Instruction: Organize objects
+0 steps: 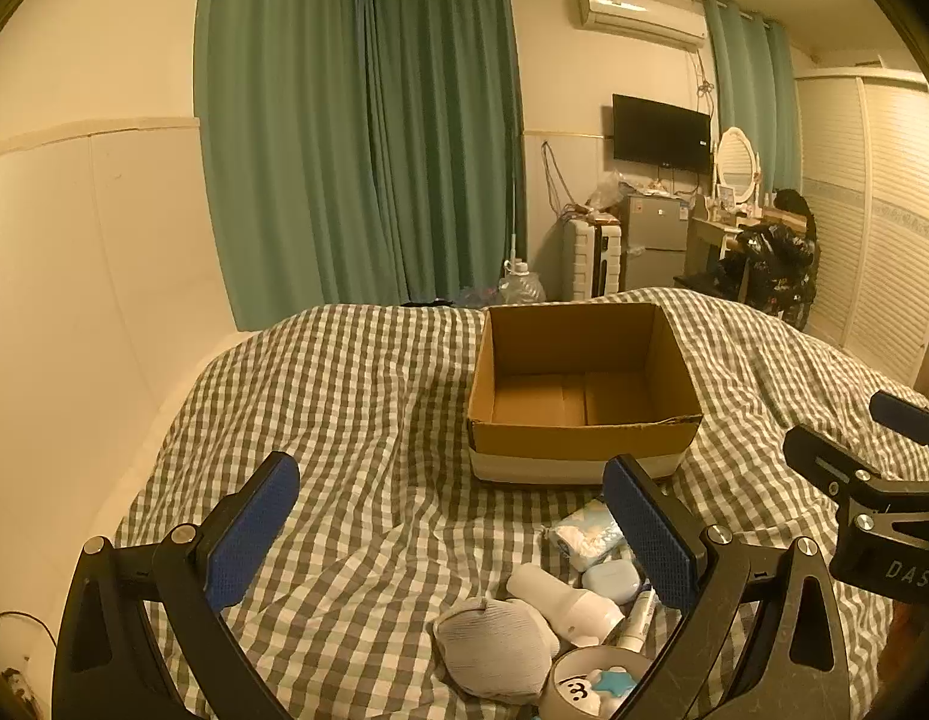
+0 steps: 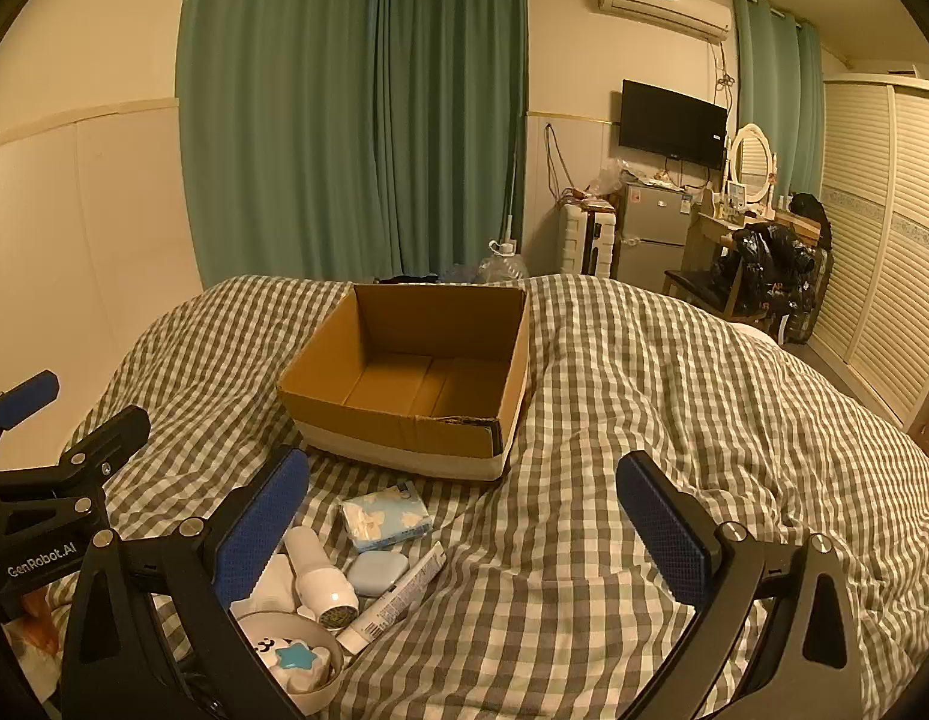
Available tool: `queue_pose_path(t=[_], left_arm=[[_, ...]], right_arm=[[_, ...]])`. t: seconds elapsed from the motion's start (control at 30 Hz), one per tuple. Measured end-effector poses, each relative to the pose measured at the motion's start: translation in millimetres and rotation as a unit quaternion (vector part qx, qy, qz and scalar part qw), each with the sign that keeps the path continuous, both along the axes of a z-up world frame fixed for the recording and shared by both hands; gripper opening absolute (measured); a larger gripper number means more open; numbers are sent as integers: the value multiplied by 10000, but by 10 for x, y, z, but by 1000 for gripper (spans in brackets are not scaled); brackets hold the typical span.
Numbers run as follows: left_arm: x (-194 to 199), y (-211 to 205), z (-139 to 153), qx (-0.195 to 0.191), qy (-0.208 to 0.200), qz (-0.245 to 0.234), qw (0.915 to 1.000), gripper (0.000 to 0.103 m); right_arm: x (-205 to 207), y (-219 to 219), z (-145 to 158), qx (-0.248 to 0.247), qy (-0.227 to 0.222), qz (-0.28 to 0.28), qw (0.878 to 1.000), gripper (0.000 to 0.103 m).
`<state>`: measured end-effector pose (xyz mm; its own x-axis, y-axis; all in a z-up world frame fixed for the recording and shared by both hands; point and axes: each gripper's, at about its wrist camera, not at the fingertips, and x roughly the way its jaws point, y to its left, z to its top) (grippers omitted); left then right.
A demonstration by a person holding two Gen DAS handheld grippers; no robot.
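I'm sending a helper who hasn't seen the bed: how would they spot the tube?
On the checked bedspread, just in front of the open cardboard box, lies a small pile of toiletries. The white squeeze tube lies slanted at its right edge, beside the pale blue oval case; it is the only long, flat, thin item.

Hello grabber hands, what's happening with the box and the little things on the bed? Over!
Left gripper and right gripper open, holding nothing. Cardboard box empty. Small items lying loose on checked blanket. Path to box unobstructed.

A home bedroom: a bed [image 2: 644,420] under a gingham quilt, green curtains [image 2: 356,108], a wall-mounted television [image 2: 671,123], an air conditioner [image 2: 665,0], a vanity mirror [image 2: 752,163] (oval, white-framed), a small fridge [image 2: 653,228] and louvred wardrobe doors [image 2: 884,240].
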<state>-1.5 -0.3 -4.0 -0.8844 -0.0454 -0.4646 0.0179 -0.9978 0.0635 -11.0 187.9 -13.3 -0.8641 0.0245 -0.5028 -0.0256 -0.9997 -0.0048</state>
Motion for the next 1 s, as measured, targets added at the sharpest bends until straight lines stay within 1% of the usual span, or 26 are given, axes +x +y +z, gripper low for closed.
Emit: queue_pose_path(t=[0.23,0.5,1.0], left_arm=[[7,0,6,-6,-38,-20,10000,103],[5,-17,3,114,-91,-104,9998,103],[-19,-27,-22,103,-169,-130,9997,103]], right_arm=[[10,1,-2,-37,-3,92,10000,103],[-2,-38,-2,8,-25,128,9999,103],[1,-38,-23,23,-77,128,9999,103]])
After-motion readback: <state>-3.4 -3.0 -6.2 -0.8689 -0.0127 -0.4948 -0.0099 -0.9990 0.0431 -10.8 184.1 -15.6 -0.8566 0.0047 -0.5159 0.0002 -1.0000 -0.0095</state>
